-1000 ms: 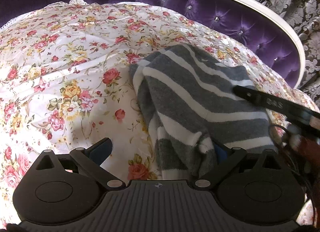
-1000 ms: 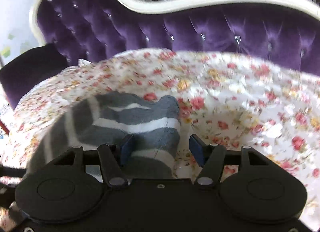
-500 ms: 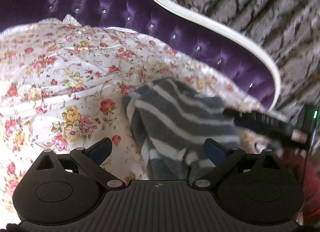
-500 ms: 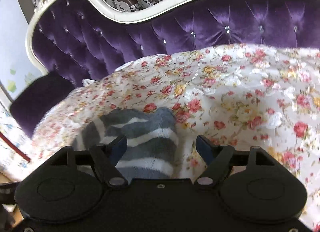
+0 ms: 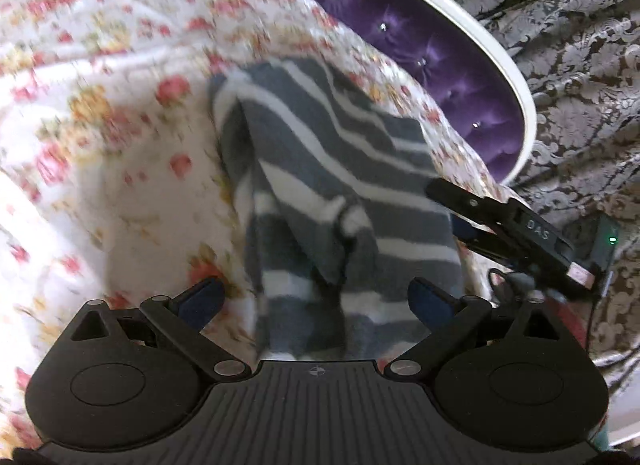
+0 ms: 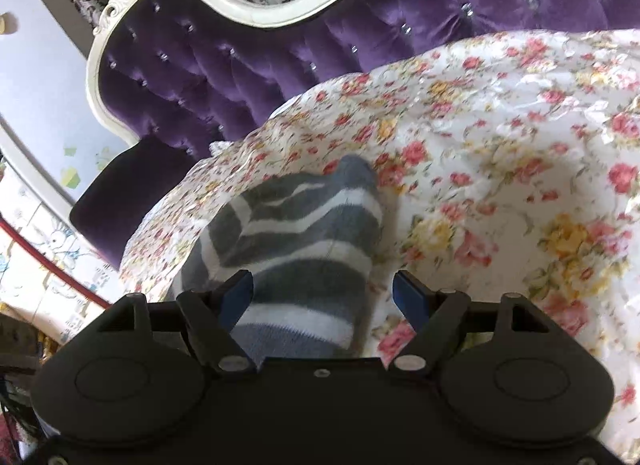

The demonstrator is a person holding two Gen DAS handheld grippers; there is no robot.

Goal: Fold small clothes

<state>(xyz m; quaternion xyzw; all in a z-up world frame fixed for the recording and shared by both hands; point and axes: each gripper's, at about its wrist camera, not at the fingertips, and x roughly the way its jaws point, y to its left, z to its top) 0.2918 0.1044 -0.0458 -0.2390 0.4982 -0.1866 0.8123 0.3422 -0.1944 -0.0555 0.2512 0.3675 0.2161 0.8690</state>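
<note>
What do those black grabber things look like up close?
Each is matte black plastic. The left gripper has a ribbed middle plate with a small round emblem, two big round humps with oval dents, silver screws, and slanted black fingers tipped with blue pads. The right gripper has a smooth plate instead. Seen from the side, it carries white letters "DAS", black cables and a green light.
</note>
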